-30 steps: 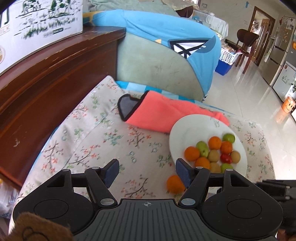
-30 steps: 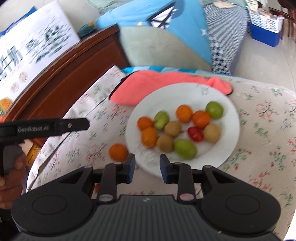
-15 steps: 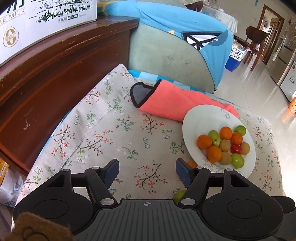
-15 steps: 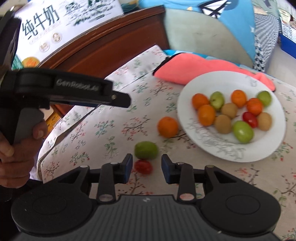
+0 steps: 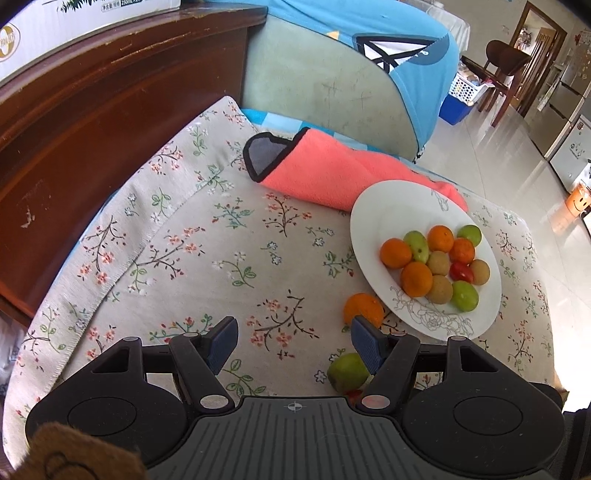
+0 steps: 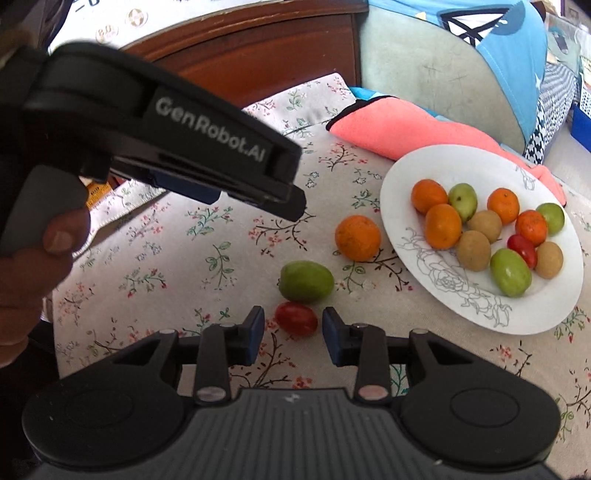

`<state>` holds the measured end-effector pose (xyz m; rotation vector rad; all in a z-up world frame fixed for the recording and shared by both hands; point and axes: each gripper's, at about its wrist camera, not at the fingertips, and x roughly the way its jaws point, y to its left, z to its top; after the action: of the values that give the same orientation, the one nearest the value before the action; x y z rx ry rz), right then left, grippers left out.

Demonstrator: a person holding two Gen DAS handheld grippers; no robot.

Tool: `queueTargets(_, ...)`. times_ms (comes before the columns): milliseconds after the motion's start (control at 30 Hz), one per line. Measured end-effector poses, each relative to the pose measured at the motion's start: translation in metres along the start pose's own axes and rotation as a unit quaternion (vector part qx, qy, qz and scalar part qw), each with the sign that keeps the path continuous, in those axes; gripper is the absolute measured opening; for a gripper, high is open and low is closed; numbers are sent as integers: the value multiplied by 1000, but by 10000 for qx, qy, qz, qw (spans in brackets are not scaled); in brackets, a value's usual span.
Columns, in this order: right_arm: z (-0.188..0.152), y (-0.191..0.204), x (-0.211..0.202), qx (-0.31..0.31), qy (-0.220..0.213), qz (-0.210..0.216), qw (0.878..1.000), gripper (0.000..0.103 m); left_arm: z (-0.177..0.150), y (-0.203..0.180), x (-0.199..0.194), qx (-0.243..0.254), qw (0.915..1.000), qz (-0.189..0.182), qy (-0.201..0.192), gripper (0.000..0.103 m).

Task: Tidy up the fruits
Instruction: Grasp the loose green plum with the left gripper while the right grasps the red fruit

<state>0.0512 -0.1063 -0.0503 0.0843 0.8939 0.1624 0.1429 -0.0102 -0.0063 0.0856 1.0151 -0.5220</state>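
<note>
A white plate (image 6: 406, 177) (image 5: 388, 206) holds several oranges, green fruits, brown fruits and one red tomato. Three fruits lie loose on the flowered cloth left of it: an orange (image 6: 357, 237) (image 5: 363, 308), a green fruit (image 6: 306, 281) (image 5: 347, 371) and a small red tomato (image 6: 296, 318). My right gripper (image 6: 292, 318) hovers low over the red tomato with its jaws narrowly apart on either side, pads not touching it. My left gripper (image 5: 294, 332) is open with nothing between its fingers. The right wrist view shows it from the side, held by a hand at the upper left (image 6: 291, 199).
A pink cloth (image 5: 332, 173) lies behind the plate. A dark wooden cabinet (image 5: 92, 110) borders the table on the left, with a milk carton box (image 5: 74, 11) on top. A green and blue chair back (image 5: 332, 85) stands at the far end. Tiled floor lies to the right.
My right gripper has swung left from the plate's front edge and rolled, sinking over the loose red tomato. The left gripper has barely shifted, tilting so the loose fruits show by its right finger.
</note>
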Motion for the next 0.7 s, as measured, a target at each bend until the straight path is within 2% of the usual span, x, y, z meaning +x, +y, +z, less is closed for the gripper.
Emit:
queueTargets(100,-1,1,0,-123,3,-91,9999,25,-1,-1,3,13,10000,6,47,67)
queueTargets(300,-5,-10,-11,55,65,-24,10000,25,-8,-7,9,126,9997,-41,192,67)
queueTargets(433,-10,-28,-23,278,81,-235,9993,25,-13,-15,12,314,9992,-42,242,68)
queueTargets(700,-10,-64,-46,823,-168,-593,9947,25,-25,-33,22,766,9965,-27,347,67)
